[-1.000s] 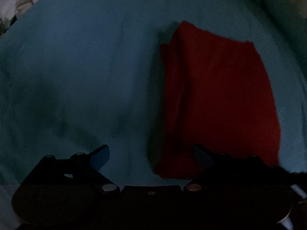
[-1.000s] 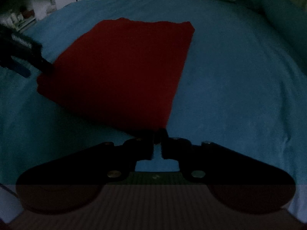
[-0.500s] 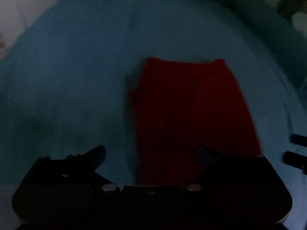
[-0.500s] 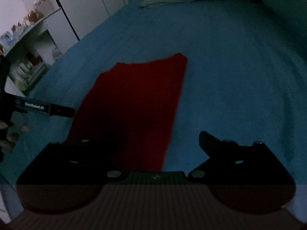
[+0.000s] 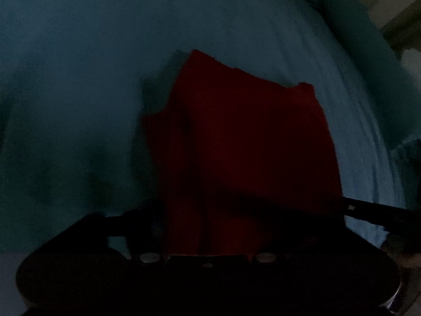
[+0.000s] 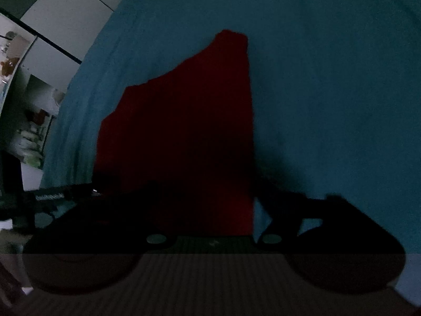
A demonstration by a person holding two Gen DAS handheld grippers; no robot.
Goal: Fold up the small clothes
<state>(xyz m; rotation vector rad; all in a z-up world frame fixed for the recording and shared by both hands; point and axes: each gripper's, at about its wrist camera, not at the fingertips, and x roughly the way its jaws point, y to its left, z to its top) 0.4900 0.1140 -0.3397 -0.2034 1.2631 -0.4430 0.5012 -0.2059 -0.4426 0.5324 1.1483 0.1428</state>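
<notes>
A folded dark red cloth (image 5: pixel 244 142) lies on a blue bed cover (image 5: pixel 79 79); it also shows in the right wrist view (image 6: pixel 184 137). My left gripper (image 5: pixel 208 216) is low over the cloth's near left end, jaws spread wide, with the cloth's edge between them. My right gripper (image 6: pixel 210 200) is open over the near right end, its right finger (image 6: pixel 284 197) just outside the cloth's right edge. Its other finger is lost in the dark. In the left wrist view the right gripper's finger (image 5: pixel 381 210) lies at the cloth's near right corner.
The blue bed cover fills both views. White cupboards and cluttered shelves (image 6: pixel 34 100) stand beyond the bed's left side. A darker teal pillow or blanket (image 5: pixel 368 52) lies at the far right. The scene is very dim.
Both grippers have dropped and moved forward onto the cloth's near edge. The right gripper, shut a second ago, opened. The cloth has not visibly moved.
</notes>
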